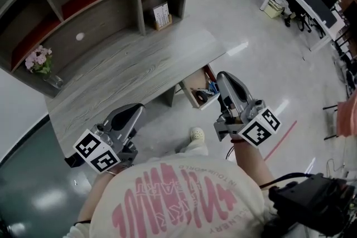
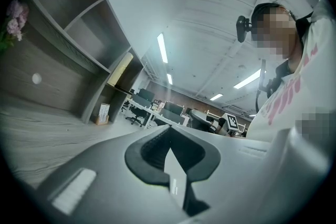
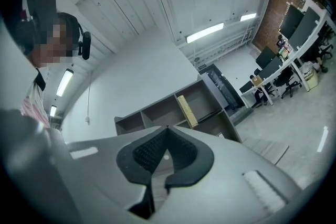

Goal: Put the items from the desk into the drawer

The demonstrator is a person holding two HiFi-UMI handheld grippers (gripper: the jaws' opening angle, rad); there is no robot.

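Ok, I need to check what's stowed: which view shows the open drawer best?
The head view: it looks down into the open wooden drawer, with small items visible inside. Neither gripper view shows the drawer at all.

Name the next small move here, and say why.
Probably lower the right gripper to the open drawer and push it shut: the desk looks bare apart from the flowers, things already lie in the drawer, and this gripper and the left gripper are shut, empty.

Head view looked steeply down at the surface (image 1: 128,69). Both gripper views faced roughly level; all shared the shelving (image 1: 89,8).
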